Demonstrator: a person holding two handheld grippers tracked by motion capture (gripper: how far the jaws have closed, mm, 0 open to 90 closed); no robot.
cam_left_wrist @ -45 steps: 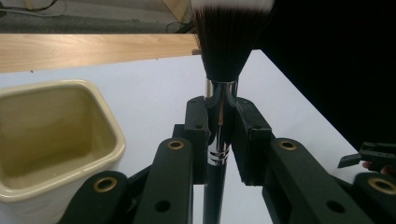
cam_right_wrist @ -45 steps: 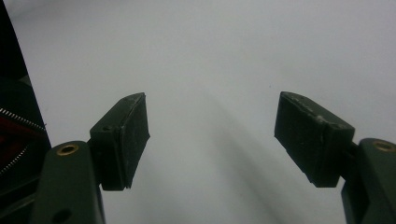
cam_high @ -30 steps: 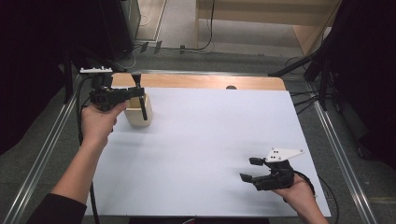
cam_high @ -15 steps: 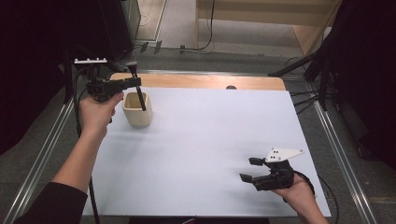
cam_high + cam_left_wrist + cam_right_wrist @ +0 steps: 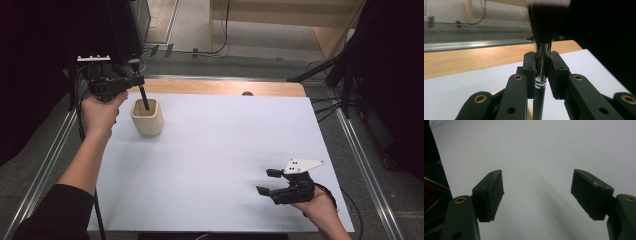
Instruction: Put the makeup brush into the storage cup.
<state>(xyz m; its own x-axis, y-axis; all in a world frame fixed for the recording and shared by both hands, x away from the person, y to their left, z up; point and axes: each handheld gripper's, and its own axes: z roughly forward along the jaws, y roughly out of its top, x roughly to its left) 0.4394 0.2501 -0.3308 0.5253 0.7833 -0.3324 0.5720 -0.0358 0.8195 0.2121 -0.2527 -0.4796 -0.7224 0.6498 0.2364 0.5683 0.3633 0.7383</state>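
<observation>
Two grippers: left gripper [image 5: 131, 81] clamped on black-handled, chrome-ferruled makeup brush [image 5: 541, 62], handle end in beige rounded-square cup [image 5: 147, 118]. Right gripper [image 5: 537, 195] jaws apart, w/ nothing between.

Left gripper [image 5: 131, 81] holding a brush [image 5: 142, 93] over a cup at the bench's far left

The left hand [image 5: 100, 112] is gripping its gripper, whose fingers are clamping a dark brush that is slanting down, its lower end sitting inside the beige, square-mouthed cup [image 5: 147, 118] standing on the white bench [image 5: 220, 150]. Well apart, at the near right edge, the right gripper [image 5: 269, 182] is lying low in the right hand [image 5: 320, 207], fingers spread with nothing between them.
</observation>
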